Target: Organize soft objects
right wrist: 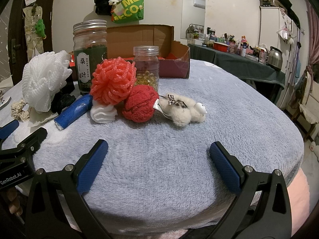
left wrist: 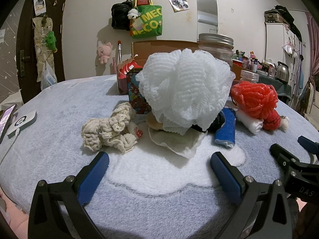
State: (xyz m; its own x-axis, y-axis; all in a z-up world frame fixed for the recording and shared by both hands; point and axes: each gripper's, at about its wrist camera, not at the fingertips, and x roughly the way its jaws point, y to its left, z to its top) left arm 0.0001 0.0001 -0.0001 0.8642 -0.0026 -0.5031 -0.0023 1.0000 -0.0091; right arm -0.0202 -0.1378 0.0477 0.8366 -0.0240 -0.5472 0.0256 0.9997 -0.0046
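Both grippers hung low over the blue blanket (right wrist: 179, 103), jaws wide and holding nothing: the left gripper (left wrist: 159, 161) faced the white pouf (left wrist: 185, 87), the right gripper (right wrist: 158, 149) faced the red pouf (right wrist: 113, 81). The white pouf sat atop a cloth (left wrist: 175, 141), a cream lace bundle (left wrist: 107, 129) just beside it. Between the 2 poufs lay a blue roll (right wrist: 73, 109). A red ball (right wrist: 140, 103) touched the plush toy (right wrist: 183, 109) (lying on its side). 2 jars (right wrist: 90, 53) stood behind.
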